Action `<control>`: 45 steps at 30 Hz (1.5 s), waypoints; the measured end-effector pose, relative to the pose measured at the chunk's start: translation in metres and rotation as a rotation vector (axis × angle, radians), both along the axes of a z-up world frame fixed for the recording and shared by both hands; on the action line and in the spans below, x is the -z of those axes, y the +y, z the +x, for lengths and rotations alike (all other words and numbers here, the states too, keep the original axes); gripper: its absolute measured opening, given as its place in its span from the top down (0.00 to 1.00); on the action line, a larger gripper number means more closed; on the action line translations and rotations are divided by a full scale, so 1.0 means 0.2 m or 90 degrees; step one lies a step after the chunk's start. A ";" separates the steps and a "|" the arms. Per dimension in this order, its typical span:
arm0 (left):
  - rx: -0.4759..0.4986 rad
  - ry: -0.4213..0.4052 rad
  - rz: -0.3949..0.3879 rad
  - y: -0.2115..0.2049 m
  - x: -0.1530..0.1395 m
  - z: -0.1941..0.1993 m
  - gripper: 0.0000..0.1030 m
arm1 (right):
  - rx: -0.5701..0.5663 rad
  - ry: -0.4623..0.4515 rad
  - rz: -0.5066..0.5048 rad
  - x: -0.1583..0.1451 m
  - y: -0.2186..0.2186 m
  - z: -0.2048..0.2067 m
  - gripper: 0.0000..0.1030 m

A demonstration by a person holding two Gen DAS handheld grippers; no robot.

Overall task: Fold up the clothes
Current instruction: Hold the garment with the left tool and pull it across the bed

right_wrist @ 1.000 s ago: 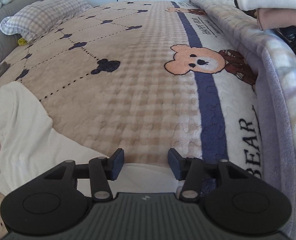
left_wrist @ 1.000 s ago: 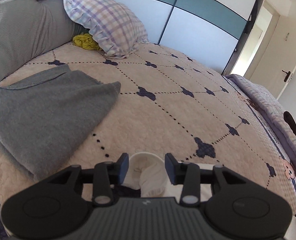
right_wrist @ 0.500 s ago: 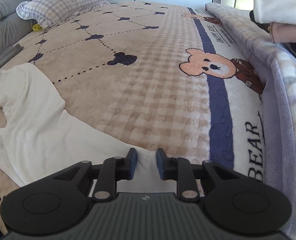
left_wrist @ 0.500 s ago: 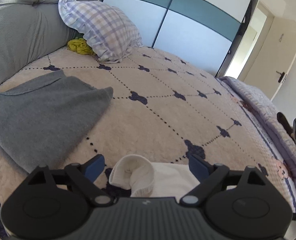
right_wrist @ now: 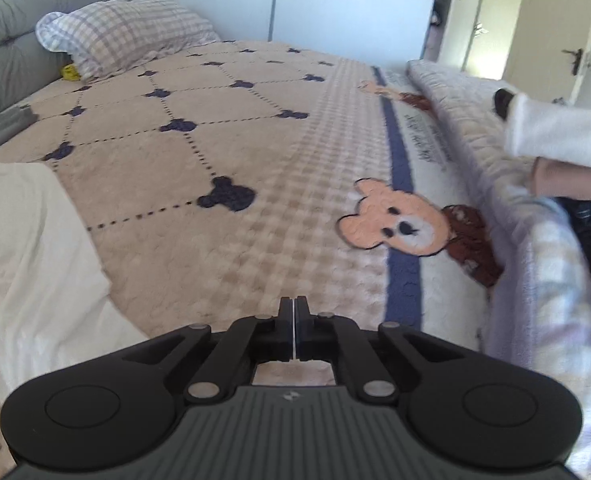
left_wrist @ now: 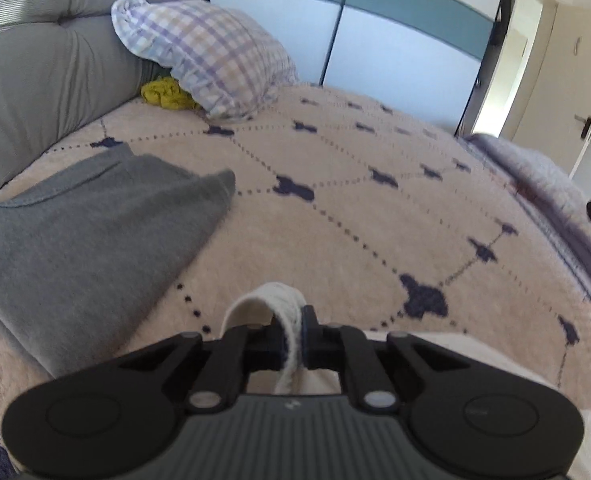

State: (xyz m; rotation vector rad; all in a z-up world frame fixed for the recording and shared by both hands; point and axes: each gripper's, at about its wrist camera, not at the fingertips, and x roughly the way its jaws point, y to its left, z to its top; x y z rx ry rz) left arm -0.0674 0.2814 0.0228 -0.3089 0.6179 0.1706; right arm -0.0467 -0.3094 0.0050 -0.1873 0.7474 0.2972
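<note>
While I am reading both wrist views, the left gripper [left_wrist: 293, 338] is closing its jaws on a ribbed white band, apparently the neckline or cuff of the white garment [left_wrist: 435, 354], and the band is already pinched between the pads and looping up to the far side of them. The right gripper [right_wrist: 294, 334] is showing its jaws pressed together with only a thin pale line between them; I am judging that to be a thin edge of the same garment, though the frame is not letting me confirm it.

The white garment [right_wrist: 35, 248] is lying on the near left part of the bedspread [right_wrist: 255, 184], spread loosely with creases, its near edge running under the tool bodies. A folded grey garment [left_wrist: 87, 236] is resting well apart on the far left, near the checked pillow [left_wrist: 211, 60].

I am assessing the cloth as light, soft and limp: it is likely to sag and drag on the fleecy bedspread rather than slide cleanly, and a thin single layer may be slipping out of a shallow pinch. The ribbed band and the hem are the firmer places to take hold.

Both hands are holding their tools angled downward toward the bed, side by side at its near edge, the right one looking toward the bear print [right_wrist: 395, 224].
</note>
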 end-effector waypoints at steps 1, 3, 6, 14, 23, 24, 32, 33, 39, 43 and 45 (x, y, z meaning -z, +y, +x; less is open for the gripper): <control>-0.008 -0.009 -0.002 0.03 -0.02 -0.02 0.93 | -0.016 0.015 0.021 0.01 -0.01 -0.01 0.89; -0.023 -0.015 -0.015 0.09 -0.02 -0.04 0.93 | -0.027 0.036 0.032 0.04 -0.03 -0.05 0.60; -0.037 -0.017 -0.047 0.16 0.01 -0.08 0.93 | -0.015 0.057 0.049 0.11 -0.09 -0.11 0.44; -0.028 -0.079 -0.065 0.13 -0.03 -0.11 0.93 | -0.028 -0.011 -0.033 0.10 0.00 -0.16 0.93; -0.015 -0.146 -0.063 0.12 -0.13 -0.08 0.93 | 0.044 -0.069 -0.024 -0.11 -0.10 0.12 0.93; -0.019 -0.143 -0.063 0.13 -0.11 -0.08 0.93 | 0.051 -0.060 -0.017 -0.11 -0.11 0.14 0.93; -0.055 -0.132 -0.104 0.20 0.00 -0.13 0.93 | 0.102 -0.079 -0.019 -0.03 -0.16 0.06 0.97; -0.051 -0.143 -0.113 0.19 -0.02 -0.15 0.93 | 0.124 -0.109 -0.045 -0.06 -0.15 0.05 0.98; -0.023 -0.195 -0.104 0.12 -0.14 -0.25 0.92 | 0.136 -0.188 -0.045 -0.26 -0.17 0.01 0.98; -0.053 -0.154 -0.145 0.18 -0.07 -0.22 0.92 | 0.136 -0.144 -0.029 -0.18 -0.20 0.11 0.97; -0.062 -0.143 -0.153 0.21 -0.05 -0.21 0.91 | 0.148 -0.115 0.018 -0.13 -0.24 0.19 0.97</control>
